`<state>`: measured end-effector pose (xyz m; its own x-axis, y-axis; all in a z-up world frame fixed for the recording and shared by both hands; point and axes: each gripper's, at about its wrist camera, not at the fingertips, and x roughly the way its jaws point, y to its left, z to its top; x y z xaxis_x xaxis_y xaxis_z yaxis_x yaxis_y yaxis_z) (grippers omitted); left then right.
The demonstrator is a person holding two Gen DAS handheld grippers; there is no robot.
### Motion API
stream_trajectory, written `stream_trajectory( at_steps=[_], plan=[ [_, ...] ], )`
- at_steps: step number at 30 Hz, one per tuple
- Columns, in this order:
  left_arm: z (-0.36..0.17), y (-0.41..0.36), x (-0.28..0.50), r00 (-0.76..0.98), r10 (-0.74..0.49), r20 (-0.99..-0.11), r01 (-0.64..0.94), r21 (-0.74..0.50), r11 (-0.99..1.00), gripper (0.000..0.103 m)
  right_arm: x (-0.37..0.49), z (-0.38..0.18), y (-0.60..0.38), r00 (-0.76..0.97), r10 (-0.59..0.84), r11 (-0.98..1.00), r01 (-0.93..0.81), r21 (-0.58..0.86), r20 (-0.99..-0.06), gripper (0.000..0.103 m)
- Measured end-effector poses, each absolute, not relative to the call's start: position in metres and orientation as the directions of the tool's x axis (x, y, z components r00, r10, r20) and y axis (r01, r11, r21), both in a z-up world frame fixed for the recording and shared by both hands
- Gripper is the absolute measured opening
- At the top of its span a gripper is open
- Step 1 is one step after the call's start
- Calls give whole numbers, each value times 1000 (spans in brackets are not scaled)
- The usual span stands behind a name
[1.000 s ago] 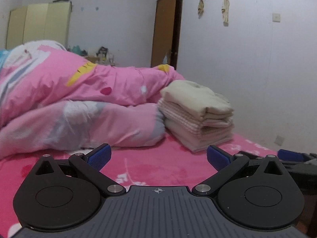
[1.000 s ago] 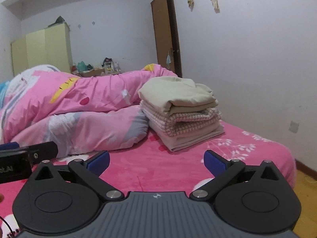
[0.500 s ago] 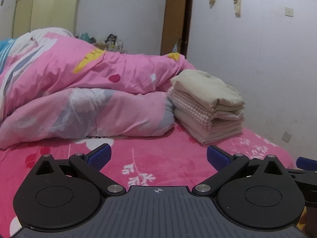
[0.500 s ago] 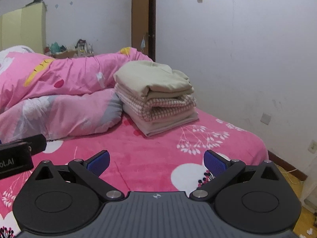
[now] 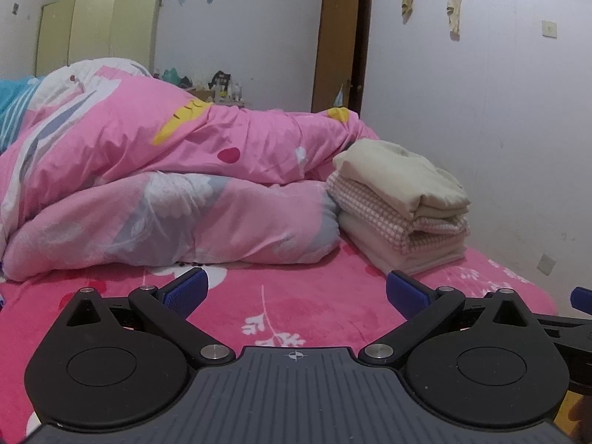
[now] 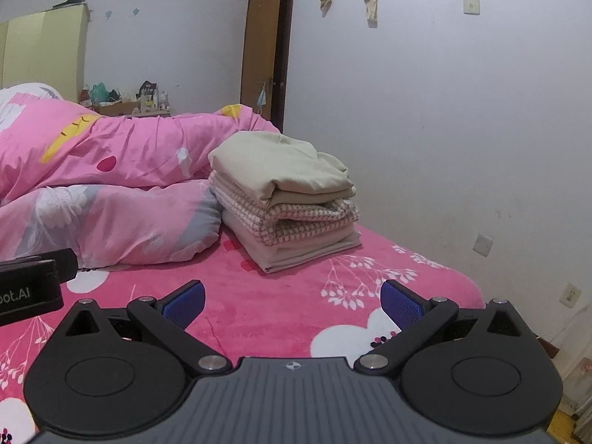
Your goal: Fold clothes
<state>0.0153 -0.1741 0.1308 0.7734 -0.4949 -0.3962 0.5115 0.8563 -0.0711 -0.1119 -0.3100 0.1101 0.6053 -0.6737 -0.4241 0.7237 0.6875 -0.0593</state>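
Pink floral bed sheet (image 6: pixel 288 296), folded clothes stack (image 6: pixel 285 199) on it beside rumpled pink quilt (image 5: pixel 166 192), brown door (image 6: pixel 266 44) behind the stack, left gripper (image 5: pixel 294 292) and right gripper (image 6: pixel 292 298) both spread empty above the sheet, partial lettering "oot.AI" on the left gripper's body (image 6: pixel 26 290)

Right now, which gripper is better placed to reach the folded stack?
Right, marginally. The right gripper faces the folded stack almost head-on; from the left gripper it sits off to the right. Both are open, empty.

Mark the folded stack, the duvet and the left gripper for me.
folded stack (image 6: pixel 285 199): right wrist view, checked middle layer.
duvet (image 5: pixel 177 214): left wrist view, lower roll.
left gripper (image 5: pixel 295 292): left wrist view, midway between its open fingertips.
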Motion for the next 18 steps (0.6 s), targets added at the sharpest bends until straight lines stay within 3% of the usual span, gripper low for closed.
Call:
stream_trajectory(
  at_steps=[18],
  plan=[
    [134, -173, 10, 779, -490, -390, 512, -55, 857, 103, -116, 113, -315, 597, -674, 679, 733, -46, -435, 103]
  ],
)
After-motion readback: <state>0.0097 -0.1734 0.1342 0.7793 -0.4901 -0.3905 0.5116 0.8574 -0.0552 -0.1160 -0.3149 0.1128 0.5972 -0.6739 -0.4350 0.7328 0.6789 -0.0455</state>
